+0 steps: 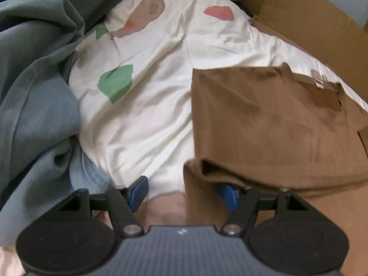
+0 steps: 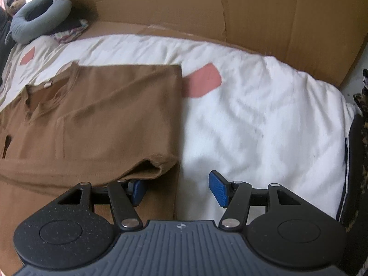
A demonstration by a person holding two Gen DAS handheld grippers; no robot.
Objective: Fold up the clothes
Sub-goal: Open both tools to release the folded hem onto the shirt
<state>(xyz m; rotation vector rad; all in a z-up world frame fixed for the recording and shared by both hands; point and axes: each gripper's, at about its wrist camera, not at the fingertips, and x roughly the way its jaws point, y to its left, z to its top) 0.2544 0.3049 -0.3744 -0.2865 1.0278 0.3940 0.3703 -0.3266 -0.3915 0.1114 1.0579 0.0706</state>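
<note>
A brown shirt lies partly folded on a white sheet with coloured patches, collar at the far right. My left gripper is open at the shirt's near left corner; its right finger is under the folded sleeve edge, its left finger over bare sheet. In the right wrist view the same brown shirt fills the left side. My right gripper is open at the shirt's near right corner, left finger tucked under the sleeve hem, right finger over the white sheet.
A heap of grey-green and blue clothes lies left of the sheet. Cardboard panels stand along the far side. A grey neck pillow and folded cloth sit at the far left corner. A dark patterned object is at the right edge.
</note>
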